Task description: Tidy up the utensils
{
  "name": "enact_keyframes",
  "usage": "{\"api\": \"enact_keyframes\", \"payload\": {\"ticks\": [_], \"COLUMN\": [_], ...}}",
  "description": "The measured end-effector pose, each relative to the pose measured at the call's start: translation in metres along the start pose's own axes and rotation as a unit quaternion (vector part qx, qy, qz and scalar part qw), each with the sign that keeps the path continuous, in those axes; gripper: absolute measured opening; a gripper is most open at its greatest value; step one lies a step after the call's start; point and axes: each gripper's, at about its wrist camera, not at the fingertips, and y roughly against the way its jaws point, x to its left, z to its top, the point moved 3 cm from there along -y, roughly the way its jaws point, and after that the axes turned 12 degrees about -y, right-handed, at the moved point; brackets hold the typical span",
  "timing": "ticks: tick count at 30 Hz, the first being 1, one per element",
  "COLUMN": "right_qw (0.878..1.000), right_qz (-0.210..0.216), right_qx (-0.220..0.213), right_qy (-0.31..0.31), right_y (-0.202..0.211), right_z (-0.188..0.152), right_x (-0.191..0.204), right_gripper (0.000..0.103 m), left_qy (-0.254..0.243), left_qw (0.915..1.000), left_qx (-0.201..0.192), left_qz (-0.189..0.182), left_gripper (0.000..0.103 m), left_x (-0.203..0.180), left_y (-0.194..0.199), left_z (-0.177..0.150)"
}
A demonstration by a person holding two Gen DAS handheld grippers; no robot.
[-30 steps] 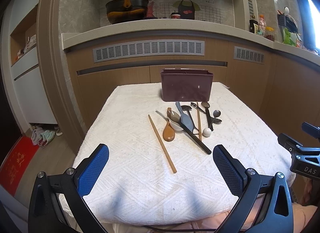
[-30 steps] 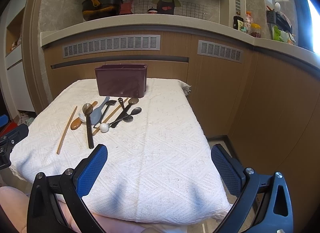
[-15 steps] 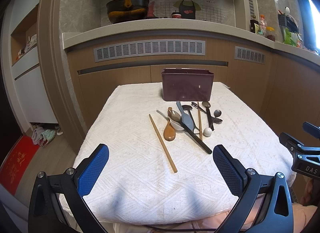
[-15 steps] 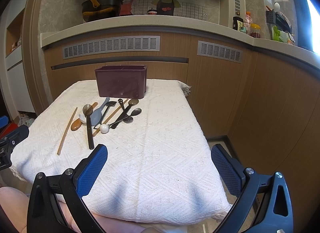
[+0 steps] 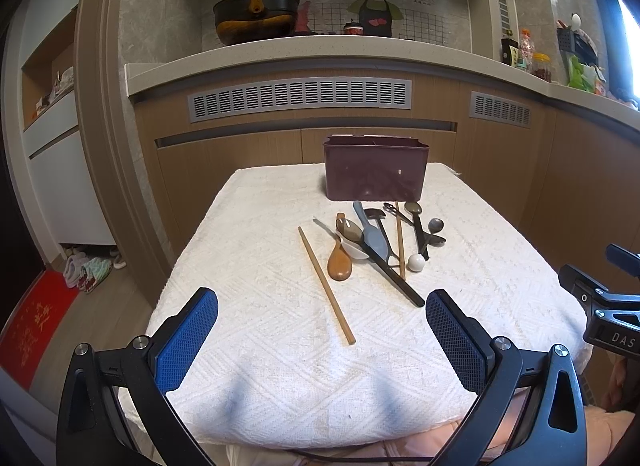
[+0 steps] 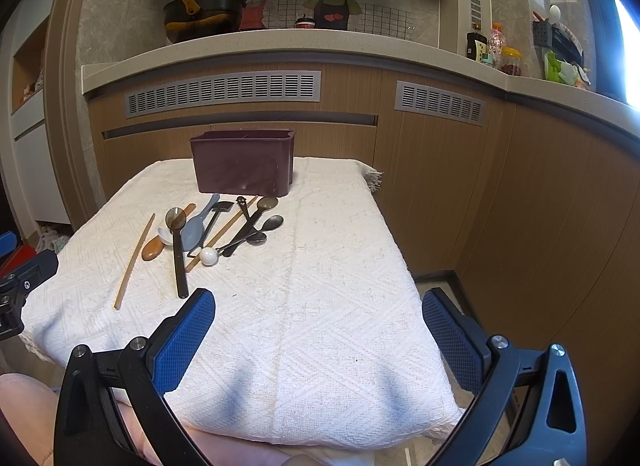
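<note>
Both claws hang wide apart and hold nothing: left claw over the near edge of the desk, right claw over its right half. Utensils lie in a loose heap on the white cloth, just in front of the maroon bin at the far side. One chopstick lies alone to the left of the heap. Beside it a wooden spoon, a black-handled spoon crossing the pile, and a white ball-ended piece.
</note>
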Motion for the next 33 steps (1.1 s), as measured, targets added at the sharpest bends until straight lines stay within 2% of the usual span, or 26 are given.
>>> {"api": "enact_keyframes", "payload": {"ticks": [20,24,27,30,33], "right_qw": [1.0,0.999,0.999,0.998,0.997], "right_qz": [-0.004,-0.018,-0.006,0.015,0.038], "right_qx": [0.004,-0.024,-0.035,-0.022,0.001], "right_qy": [0.009,0.026,0.034,0.052,0.071], "right_y": [-0.007,-0.012,-0.023,-0.044,-0.07], "right_z": [0.007,0.021,0.034,0.045,0.056], "right_x": [0.0,0.003,0.01,0.023,0.04], "right_gripper": [0.103,0.103,0.103,0.103,0.103], "left_qy": [0.002,0.011,0.01,-0.007,-0.008], "left_qw": [0.9999,0.9995,0.9981,0.9963,0.9969], "left_qx": [0.013,0.028,0.055,0.075,0.071], "left_qz": [-0.002,-0.006,-0.027,-0.04,-0.032], "left_gripper": [0.103,0.103,0.103,0.103,0.103], "left_x": [0.004,0.017,0.025,0.033,0.047], "left_y": [-0.01,-0.032,-0.058,-0.082,-0.097], "left_z": [0.006,0.013,0.021,0.028,0.035]}}
